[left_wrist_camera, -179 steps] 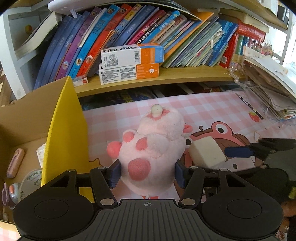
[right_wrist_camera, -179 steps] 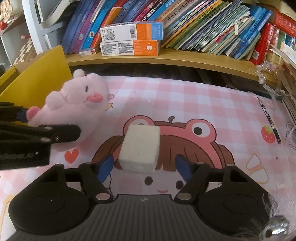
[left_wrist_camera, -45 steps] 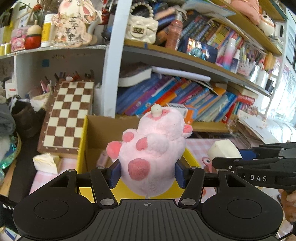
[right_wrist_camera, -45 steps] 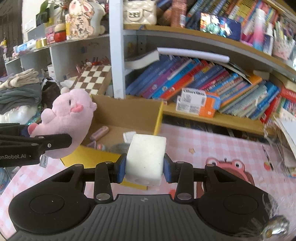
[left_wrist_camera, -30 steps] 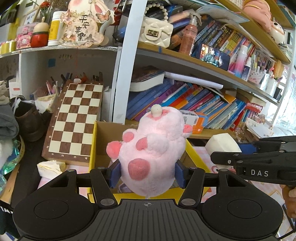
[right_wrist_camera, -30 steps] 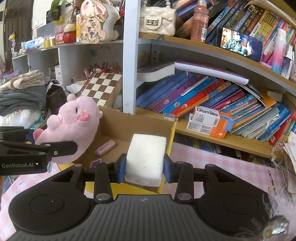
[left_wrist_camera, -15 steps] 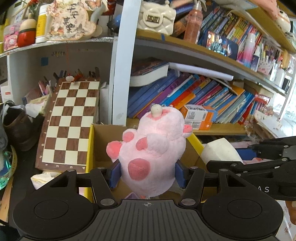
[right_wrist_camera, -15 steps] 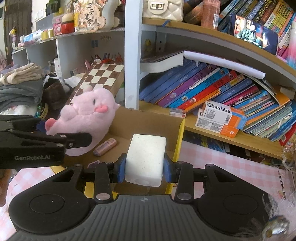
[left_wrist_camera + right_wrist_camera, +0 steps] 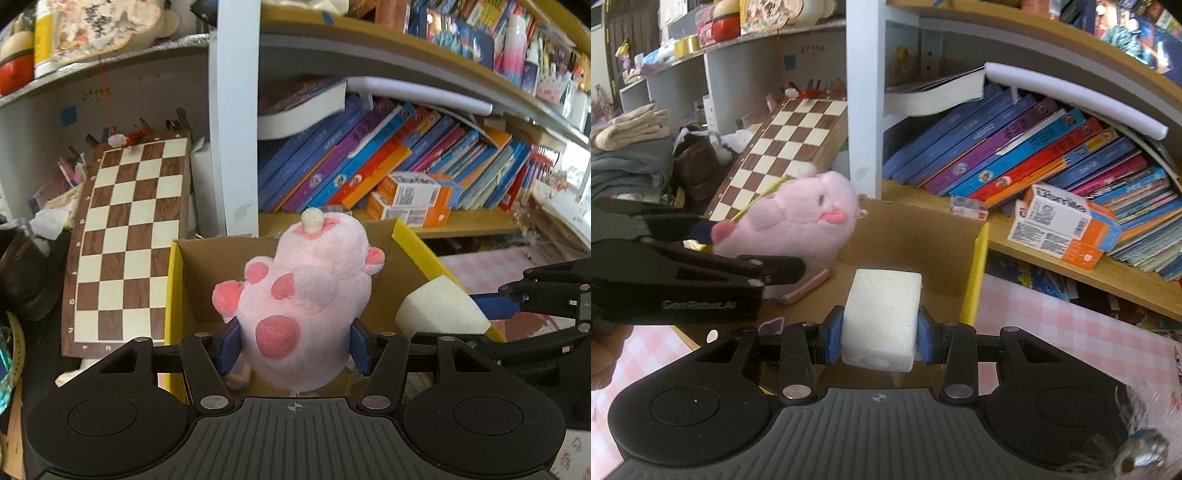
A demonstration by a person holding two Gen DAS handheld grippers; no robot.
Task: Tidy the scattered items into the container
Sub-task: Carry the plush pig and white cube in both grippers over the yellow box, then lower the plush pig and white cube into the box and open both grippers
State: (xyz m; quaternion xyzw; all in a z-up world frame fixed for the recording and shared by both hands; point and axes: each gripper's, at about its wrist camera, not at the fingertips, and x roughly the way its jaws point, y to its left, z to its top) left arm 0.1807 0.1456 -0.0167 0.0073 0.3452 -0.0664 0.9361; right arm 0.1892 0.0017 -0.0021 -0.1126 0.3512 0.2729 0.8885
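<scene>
The cardboard box (image 9: 192, 280) is the largest task thing; it is brown inside with yellow flaps and it stands open in the middle of the left wrist view, in front of the bookshelf (image 9: 236, 110). In the right wrist view its back wall (image 9: 923, 236) fills the center and a yellow flap rises at its right edge. On its floor lies a small pink stick-shaped object (image 9: 809, 286), left of center. The pink plush toy (image 9: 306, 295) comes next: it is a soft, round animal with darker pink paw pads and a small cream knob on top, and in the right wrist view (image 9: 798, 221) it shows a closed eye and a pink mouth. The left gripper (image 9: 293, 345) holds it, with its blue pads pressing on both sides of the body, in the lower center of its view above the open box. The white block (image 9: 881, 317) is smaller, a rectangular foam-like piece with rounded corners and a shallow round dent on its near face. The right gripper (image 9: 880, 338) clamps it between blue pads, in the lower center, in front of the box; in the left wrist view the block (image 9: 439, 310) appears at middle right, beside the box's right flap.
</scene>
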